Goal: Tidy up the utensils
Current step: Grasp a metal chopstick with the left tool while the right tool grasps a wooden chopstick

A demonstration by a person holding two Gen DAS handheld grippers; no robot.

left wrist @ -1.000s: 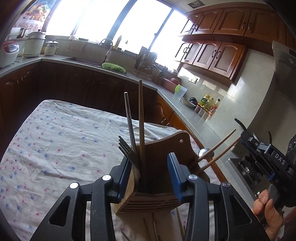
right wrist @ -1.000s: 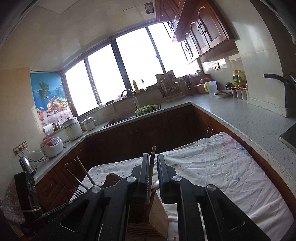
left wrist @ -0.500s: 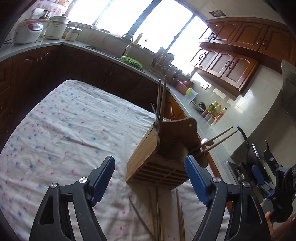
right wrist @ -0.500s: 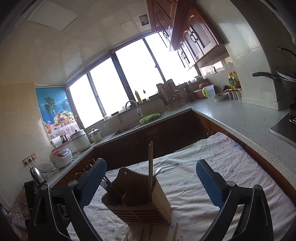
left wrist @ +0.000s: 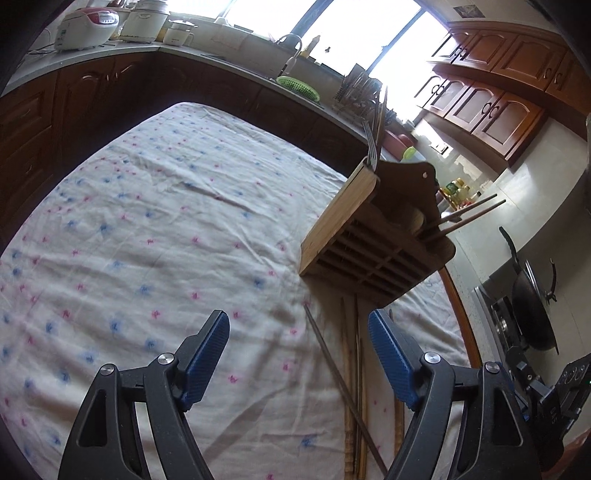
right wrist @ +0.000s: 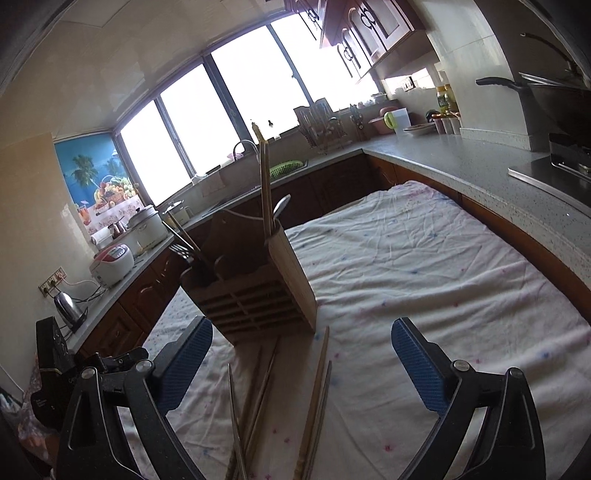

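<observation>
A wooden utensil holder (left wrist: 369,236) (right wrist: 258,284) stands on the table's flowered cloth (left wrist: 147,221). It holds forks (left wrist: 371,147), two upright chopsticks (right wrist: 264,184), a spoon (right wrist: 280,206) and two slanting chopsticks (left wrist: 469,214). Several loose chopsticks (left wrist: 351,369) (right wrist: 317,387) lie on the cloth just in front of the holder. My left gripper (left wrist: 297,321) is open and empty, hanging short of the holder and to its left, over the ends of the loose chopsticks. My right gripper (right wrist: 301,328) is wide open and empty, over the same loose chopsticks.
Dark counters wrap the table on three sides. They carry a rice cooker (left wrist: 88,24), a green basket (left wrist: 297,86) by the sink, a kettle (right wrist: 68,310) and a wok (left wrist: 532,306) on the stove. Bare cloth (right wrist: 424,277) stretches beyond the holder.
Both grippers opened and drew back from the holder. The left had clamped the holder. The right had been shut on a chopstick, which now stands in the holder.
</observation>
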